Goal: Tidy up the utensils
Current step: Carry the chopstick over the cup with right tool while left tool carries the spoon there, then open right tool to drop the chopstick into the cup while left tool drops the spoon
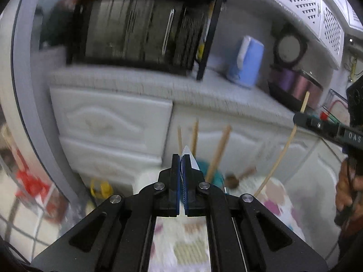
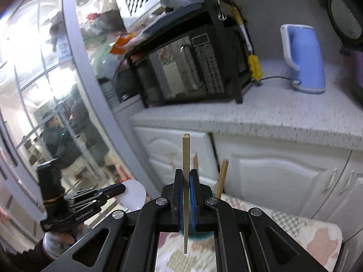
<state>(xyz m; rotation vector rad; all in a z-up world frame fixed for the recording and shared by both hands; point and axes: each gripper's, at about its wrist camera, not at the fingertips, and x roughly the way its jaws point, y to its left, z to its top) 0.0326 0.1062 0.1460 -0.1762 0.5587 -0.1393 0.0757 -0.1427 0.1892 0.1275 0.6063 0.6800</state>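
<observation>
- Wooden chopstick (image 2: 185, 195) sits pinched upright between my right gripper (image 2: 187, 176) pads.
- My left gripper (image 1: 181, 161) is clamped on a white, flat utensil (image 1: 192, 159); its type is unclear.
- Beyond both grippers, more chopsticks (image 1: 217, 151) stand in a teal holder (image 1: 215, 176).
- Only the left view shows a wooden spoon (image 1: 236, 179) lying right of that holder.

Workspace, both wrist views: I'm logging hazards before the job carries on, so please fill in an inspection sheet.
Surface: patterned cloth, blurred.
Job's things: wooden chopstick; white utensil; teal holder with upright sticks.
Clutter: brown wooden spoon, blurred.
Grippers: left gripper shut on the white utensil; right gripper shut on the wooden chopstick.
Cables: black cord beside blue kettle.
Surroundings: microwave, white cabinets.
</observation>
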